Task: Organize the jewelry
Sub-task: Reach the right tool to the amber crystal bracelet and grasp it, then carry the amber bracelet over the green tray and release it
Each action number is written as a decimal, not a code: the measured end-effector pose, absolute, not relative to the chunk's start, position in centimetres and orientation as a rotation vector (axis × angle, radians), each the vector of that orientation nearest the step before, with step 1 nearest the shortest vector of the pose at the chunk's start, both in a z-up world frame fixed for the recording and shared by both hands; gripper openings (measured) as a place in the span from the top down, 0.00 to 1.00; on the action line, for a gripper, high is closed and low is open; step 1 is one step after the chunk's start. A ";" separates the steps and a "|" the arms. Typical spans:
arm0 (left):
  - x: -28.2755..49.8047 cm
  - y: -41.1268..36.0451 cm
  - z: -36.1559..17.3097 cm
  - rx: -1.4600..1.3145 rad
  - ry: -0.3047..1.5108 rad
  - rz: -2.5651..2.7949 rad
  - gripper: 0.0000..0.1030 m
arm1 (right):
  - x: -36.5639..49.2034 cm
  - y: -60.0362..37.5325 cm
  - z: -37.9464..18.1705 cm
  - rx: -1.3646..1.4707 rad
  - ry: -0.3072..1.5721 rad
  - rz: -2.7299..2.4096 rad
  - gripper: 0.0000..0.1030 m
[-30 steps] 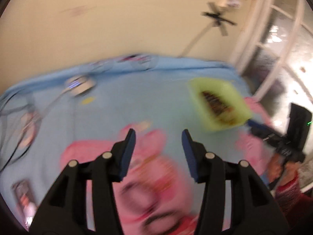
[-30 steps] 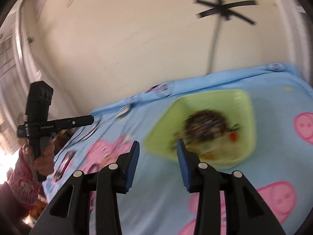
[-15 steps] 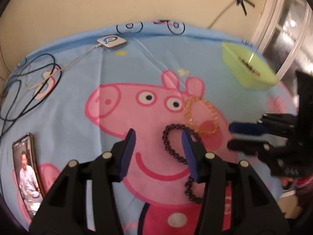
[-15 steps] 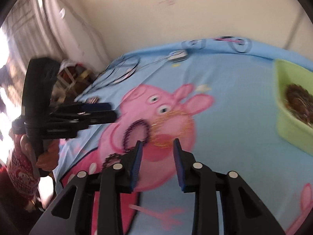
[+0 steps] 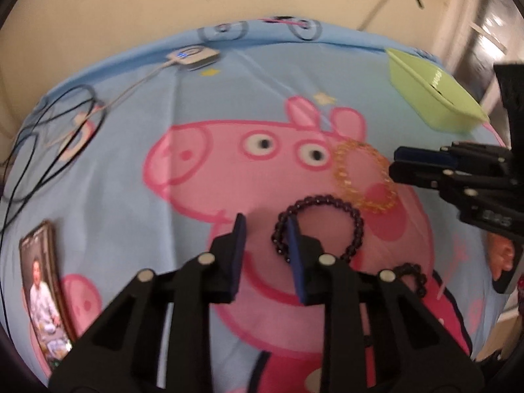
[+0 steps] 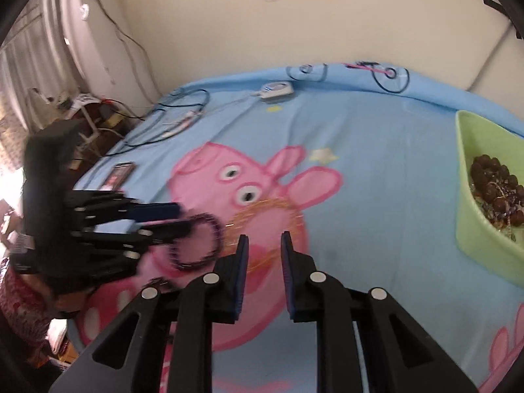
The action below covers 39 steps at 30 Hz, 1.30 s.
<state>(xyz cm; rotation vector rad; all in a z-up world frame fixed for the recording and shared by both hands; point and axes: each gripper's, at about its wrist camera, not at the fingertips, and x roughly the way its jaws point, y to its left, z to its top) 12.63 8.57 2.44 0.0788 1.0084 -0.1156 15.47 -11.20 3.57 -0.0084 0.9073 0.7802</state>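
Phone (image 5: 42, 291): it is lying far to the left of the left gripper, flat on the blue sheet (image 5: 131, 150), screen up.

Cables (image 5: 49, 124): they are lying ahead and to the left of the left gripper, and a white charger (image 5: 193, 56) is sitting at the far edge.

Left gripper (image 5: 266, 229): its jaws are standing open with nothing between them. The right finger (image 5: 292, 239) is reaching inside the ring of the dark bracelet, so the left side of the ring is passing between the two fingers.

Dark bracelet (image 5: 355, 221): it is lying flat on the pink print, directly under the left gripper's tip. A second dark bead string (image 5: 414, 273) is lying just to the right, partly hidden behind the gripper body.

Amber bracelet (image 5: 347, 177): it is lying ahead and to the right of the left gripper, touching or nearly touching the dark one; in the right wrist view it is just in front of the right gripper (image 6: 264, 244).

Right gripper: its jaws are standing apart, and it is holding nothing.

Green tray (image 6: 465, 216): it is waiting far to the right of the right gripper, with beads already inside.

Step in hand: both tools seem to be lining up for a pick, one bracelet each.

Next move: probably each is needing to go down and close on the beads, then to carry them to the tray.
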 end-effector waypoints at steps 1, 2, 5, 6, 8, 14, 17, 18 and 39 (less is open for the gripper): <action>12.6 9.0 2.7 0.060 1.009 -0.111 0.76 | 15.9 -11.1 3.2 -0.021 0.915 0.769 1.00; 12.5 9.2 2.9 0.046 1.003 -0.113 0.76 | 16.3 -11.0 2.8 -0.018 0.921 0.781 1.00; 12.4 8.9 4.4 0.021 0.966 -0.137 0.76 | 16.2 -10.8 2.8 -0.061 0.914 0.798 1.00; 12.5 8.5 4.9 0.021 0.952 -0.152 0.76 | 16.0 -10.9 2.8 -0.062 0.912 0.797 1.00; 13.3 6.6 5.4 0.060 0.936 -0.196 0.73 | 15.9 -11.5 2.6 -0.050 0.912 0.790 1.00; 16.5 0.4 1.8 0.223 1.043 -0.284 0.72 | 15.2 -13.1 2.6 -0.027 0.909 0.770 1.00; 16.3 -1.3 1.4 0.290 0.996 -0.305 0.85 | 15.0 -14.2 2.6 -0.013 0.903 0.758 1.00; 16.4 -1.7 1.4 0.273 1.018 -0.345 0.93 | 15.0 -14.6 2.6 -0.003 0.900 0.756 1.00; 27.4 -15.6 9.9 0.170 0.842 -0.525 0.93 | 22.0 -29.6 10.4 0.162 0.642 0.498 1.00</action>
